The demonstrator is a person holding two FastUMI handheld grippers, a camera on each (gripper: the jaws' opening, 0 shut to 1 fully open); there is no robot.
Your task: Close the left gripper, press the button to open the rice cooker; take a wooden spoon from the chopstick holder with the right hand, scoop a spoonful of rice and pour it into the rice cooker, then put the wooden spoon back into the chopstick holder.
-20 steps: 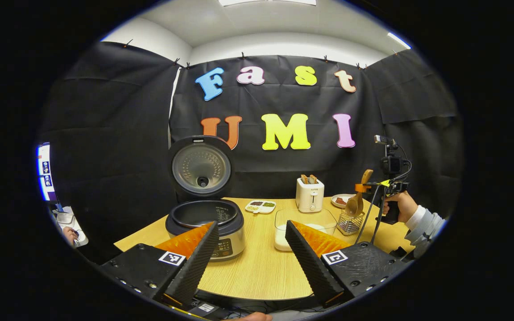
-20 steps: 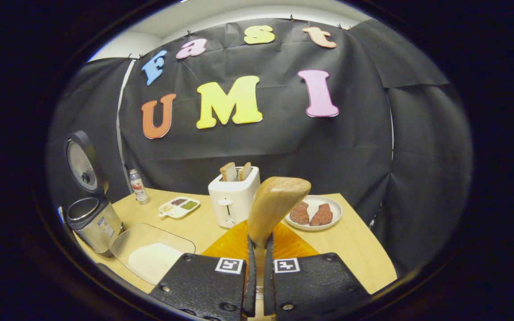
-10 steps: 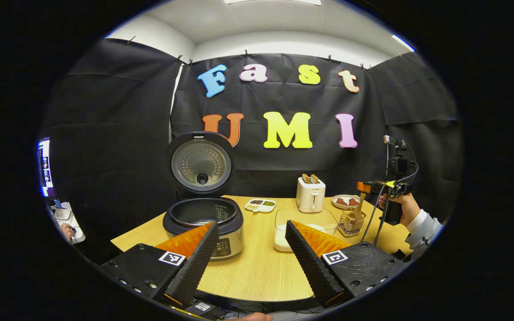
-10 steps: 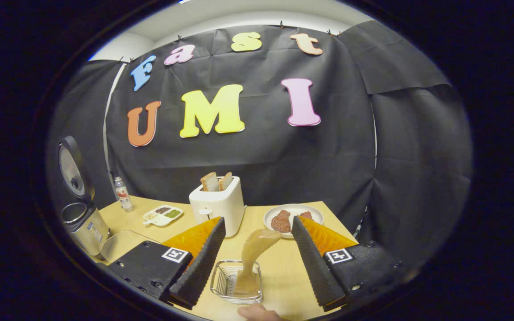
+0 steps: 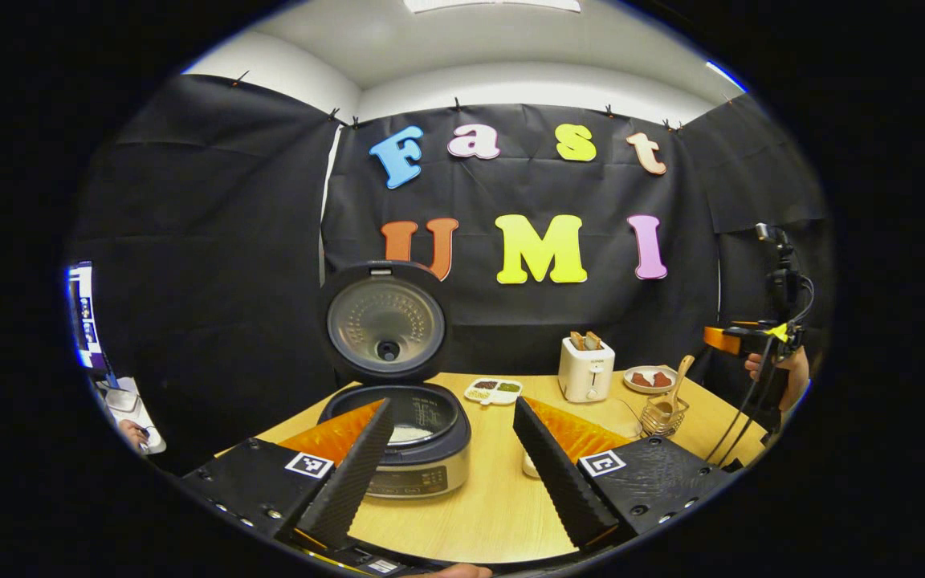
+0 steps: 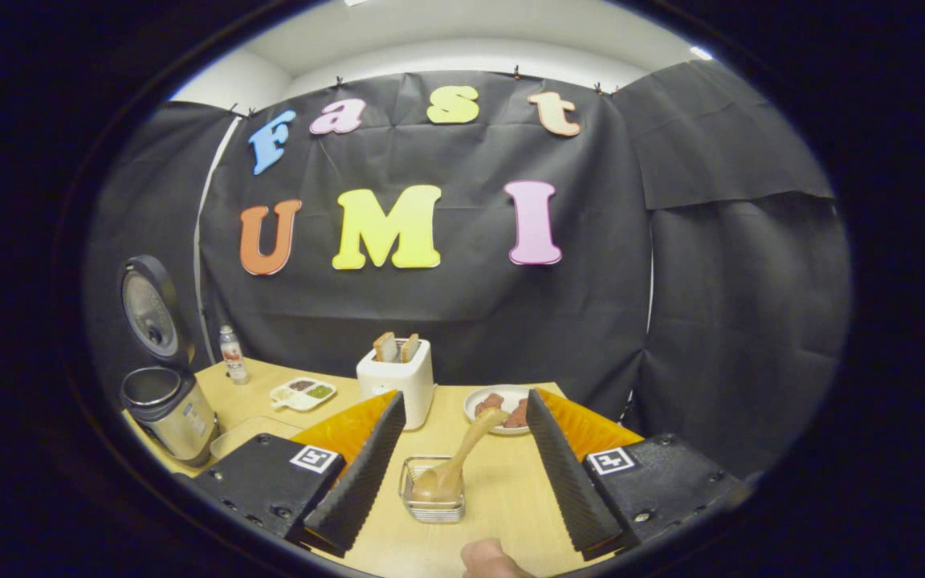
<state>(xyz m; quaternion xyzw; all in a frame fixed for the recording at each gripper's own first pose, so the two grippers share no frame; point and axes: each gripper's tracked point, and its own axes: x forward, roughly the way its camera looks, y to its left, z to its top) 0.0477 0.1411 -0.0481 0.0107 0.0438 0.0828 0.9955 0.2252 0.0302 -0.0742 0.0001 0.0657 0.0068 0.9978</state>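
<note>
Wooden spoon (image 5: pixel 670 395) in chopstick holder (image 5: pixel 663 417), L gripper view; L gripper (image 5: pixel 453 449) jaws apart, empty; rice cooker (image 5: pixel 402 433) lid up. R gripper view: R gripper (image 6: pixel 464 461) jaws wide, spoon free. Looks light, stiff; grip mid-handle.

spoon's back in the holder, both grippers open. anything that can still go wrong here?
1. The wooden spoon leans with its handle sticking out of the small chopstick holder, between the right gripper fingers; a careless pull-back might clip it and tip the holder.
2. The rice cooker lid stands open beside the left gripper; a sideways swing may knock it.
</note>
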